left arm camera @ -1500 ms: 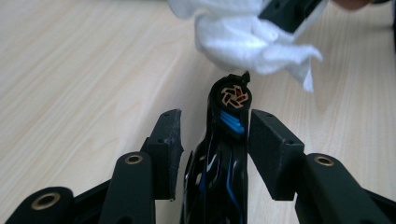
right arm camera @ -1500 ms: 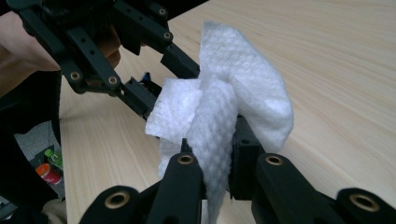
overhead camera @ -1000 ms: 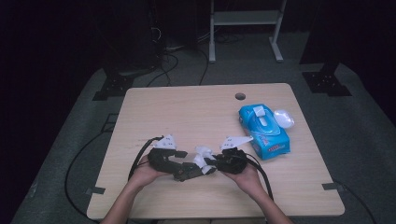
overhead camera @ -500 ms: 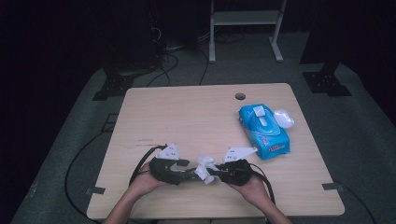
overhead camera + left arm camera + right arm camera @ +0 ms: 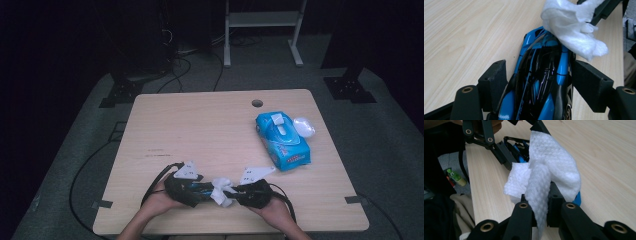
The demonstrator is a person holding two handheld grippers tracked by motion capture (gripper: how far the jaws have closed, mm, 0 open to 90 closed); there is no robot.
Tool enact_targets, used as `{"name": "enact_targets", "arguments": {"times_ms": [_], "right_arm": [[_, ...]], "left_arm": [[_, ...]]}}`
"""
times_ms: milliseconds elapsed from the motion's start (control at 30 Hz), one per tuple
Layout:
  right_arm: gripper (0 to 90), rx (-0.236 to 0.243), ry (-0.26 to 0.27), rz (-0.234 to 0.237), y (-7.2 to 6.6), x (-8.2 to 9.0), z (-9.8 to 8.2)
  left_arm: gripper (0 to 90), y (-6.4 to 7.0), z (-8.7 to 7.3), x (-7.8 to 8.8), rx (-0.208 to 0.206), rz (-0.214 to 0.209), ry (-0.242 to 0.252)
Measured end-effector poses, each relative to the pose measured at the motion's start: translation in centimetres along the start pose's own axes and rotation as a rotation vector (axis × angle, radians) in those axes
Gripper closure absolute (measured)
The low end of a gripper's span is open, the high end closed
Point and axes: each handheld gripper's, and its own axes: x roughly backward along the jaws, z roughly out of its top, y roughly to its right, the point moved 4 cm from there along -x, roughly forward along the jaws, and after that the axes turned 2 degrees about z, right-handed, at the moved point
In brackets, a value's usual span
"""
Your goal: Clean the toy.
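Note:
A blue and black toy car point(image 5: 541, 75) lies lengthwise between the jaws of my left gripper point(image 5: 539, 72), near the table's front edge. Those jaws have just been opening, and the pads point(image 5: 496, 75) stand beside the car's sides without pressing on it. My right gripper point(image 5: 541, 200) is shut on a crumpled white wipe point(image 5: 551, 165). The wipe point(image 5: 574, 32) rests on the car's nose. In the high view the two grippers point at each other, left gripper point(image 5: 202, 189) and right gripper point(image 5: 236, 191), with the wipe point(image 5: 220, 190) between them.
A blue pack of wipes point(image 5: 282, 140) lies at the right of the wooden table point(image 5: 200, 125), with a white lid-like object point(image 5: 303, 126) beside it. A cable hole point(image 5: 257, 103) is at the back. Black cables trail off the front edge.
Both hands with their grippers have shifted toward the table's front edge. The wipe has stayed in the right gripper, against the car.

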Motion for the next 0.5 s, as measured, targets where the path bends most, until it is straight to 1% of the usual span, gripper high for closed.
{"name": "enact_targets", "arguments": {"times_ms": [33,67,100,133,167,200,233,267,300,333,400,500], "right_arm": [[83.5,0.005,-0.007,0.002,0.0,-0.1,-0.2],[83.5,0.008,-0.014,0.002,0.0,-0.1,-0.3],[83.4,0.009,-0.021,0.0,0.0,-0.2,-0.5],[83.4,0.008,-0.029,-0.003,0.0,-0.3,-0.7],[83.2,0.01,-0.039,-0.015,0.0,-0.4,-0.8],[83.2,0.026,-0.066,-0.051,0.3,-0.6,-1.0],[83.1,0.025,-0.076,-0.052,0.4,-0.7,-1.2],[83.1,0.004,-0.073,-0.043,0.6,-0.7,-1.5],[83.0,0.001,-0.071,-0.042,0.8,-0.6,-1.6],[82.9,-0.003,-0.071,-0.046,0.8,-0.5,-1.6],[82.9,-0.007,-0.065,-0.047,1.0,-0.1,-1.7],[82.9,-0.024,-0.055,-0.051,1.2,0.8,-1.8]], "left_arm": [[27.2,0.1,-0.2,-0.2,-0.005,0.002,-0.011],[26.5,0.2,-0.3,-0.4,-0.015,0.012,-0.016],[25.1,0.3,-0.4,-0.6,-0.028,0.019,-0.033],[24.4,0.4,-0.4,-0.8,-0.03,0.02,-0.037],[24.8,0.5,-0.4,-0.9,-0.044,0.015,-0.047],[25.9,0.5,-0.4,-1.0,-0.05,0.039,-0.044],[25.0,0.4,-0.3,-1.0,-0.053,0.046,-0.042],[25.2,0.3,-0.3,-0.9,-0.054,0.049,-0.04],[25.0,0.2,-0.3,-0.9,-0.059,0.051,-0.038],[24.5,0.2,-0.3,-0.9,-0.065,0.051,-0.038],[22.8,0.3,-0.3,-1.0,-0.074,0.035,-0.04],[20.4,0.7,-0.1,-1.4,-0.101,0.018,-0.032]]}}
